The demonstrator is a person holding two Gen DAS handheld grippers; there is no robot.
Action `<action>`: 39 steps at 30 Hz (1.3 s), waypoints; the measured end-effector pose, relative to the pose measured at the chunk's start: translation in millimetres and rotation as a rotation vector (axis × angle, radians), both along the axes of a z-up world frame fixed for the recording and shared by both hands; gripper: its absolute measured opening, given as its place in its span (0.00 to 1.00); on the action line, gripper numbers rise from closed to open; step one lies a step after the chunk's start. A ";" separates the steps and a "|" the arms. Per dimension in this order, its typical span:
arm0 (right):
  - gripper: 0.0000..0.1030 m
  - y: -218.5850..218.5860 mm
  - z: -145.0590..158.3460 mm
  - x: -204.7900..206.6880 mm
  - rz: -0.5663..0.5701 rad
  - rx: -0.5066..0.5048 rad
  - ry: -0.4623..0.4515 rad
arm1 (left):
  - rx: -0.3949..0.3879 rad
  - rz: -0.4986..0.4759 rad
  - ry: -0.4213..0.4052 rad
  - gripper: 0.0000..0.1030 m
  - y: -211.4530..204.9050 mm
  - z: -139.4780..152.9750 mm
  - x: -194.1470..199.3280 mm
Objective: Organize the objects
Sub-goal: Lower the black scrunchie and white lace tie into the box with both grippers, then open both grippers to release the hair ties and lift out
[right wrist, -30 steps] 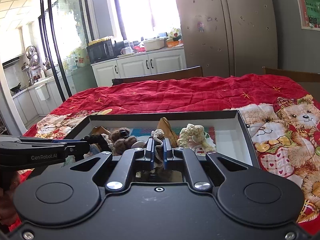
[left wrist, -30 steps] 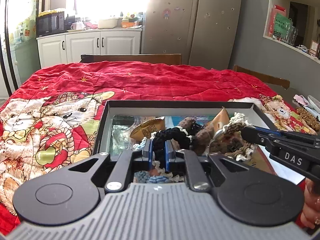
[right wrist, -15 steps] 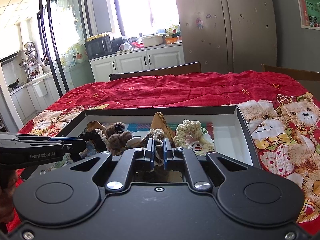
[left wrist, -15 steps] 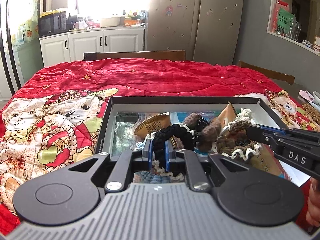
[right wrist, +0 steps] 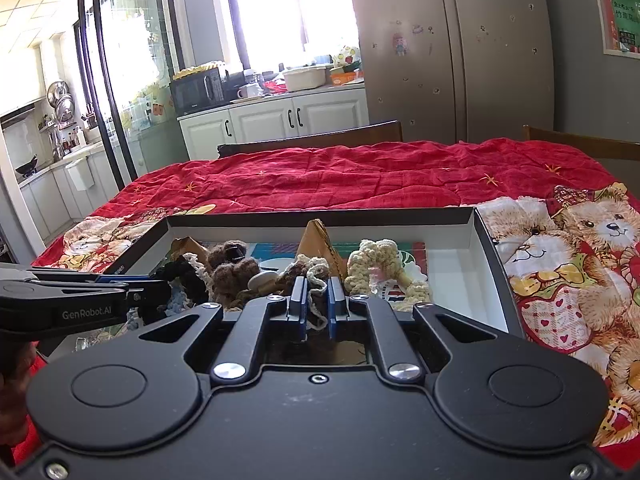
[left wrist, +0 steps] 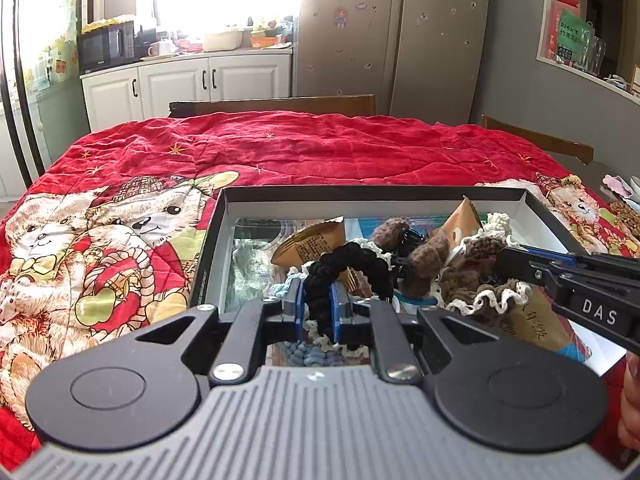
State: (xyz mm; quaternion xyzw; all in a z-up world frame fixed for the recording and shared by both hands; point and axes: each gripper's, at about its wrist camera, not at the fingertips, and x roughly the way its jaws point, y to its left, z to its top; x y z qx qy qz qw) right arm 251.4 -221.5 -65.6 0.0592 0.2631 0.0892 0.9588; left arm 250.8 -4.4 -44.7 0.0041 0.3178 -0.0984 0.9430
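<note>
kitchen w/ fridge (left wrist: 394,32) behind, red bear-print quilt (left wrist: 280,148) over the counter, shallow black box (left wrist: 372,193) sitting on it. my left gripper (left wrist: 318,306) has its fingers pinched on a black crochet scrunchie (left wrist: 344,260) in the box's left-middle. my right gripper (right wrist: 318,306) fingers are clamped on a brown scrunchie w/ cream trim (right wrist: 308,276) mid-box; cream scrunchie (right wrist: 374,264) lies just right of it.
</note>
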 end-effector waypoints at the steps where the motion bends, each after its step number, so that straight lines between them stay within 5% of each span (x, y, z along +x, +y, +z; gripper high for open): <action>1: 0.10 0.1 -0.1 0.1 0.000 0.000 0.000 | 0.000 0.000 0.000 0.17 0.1 0.1 0.0; 21: 0.18 -1.4 -4.0 0.5 -0.011 -0.007 0.006 | -0.003 0.000 -0.012 0.55 -0.1 2.7 -3.1; 29: 0.32 -3.0 0.6 -4.2 -0.022 -0.003 -0.005 | -0.013 -0.016 -0.028 0.71 -3.3 12.6 -11.8; 39: 0.32 -3.4 25.3 -25.2 -0.021 -0.016 -0.024 | -0.019 -0.026 -0.065 0.77 -3.8 32.2 -29.8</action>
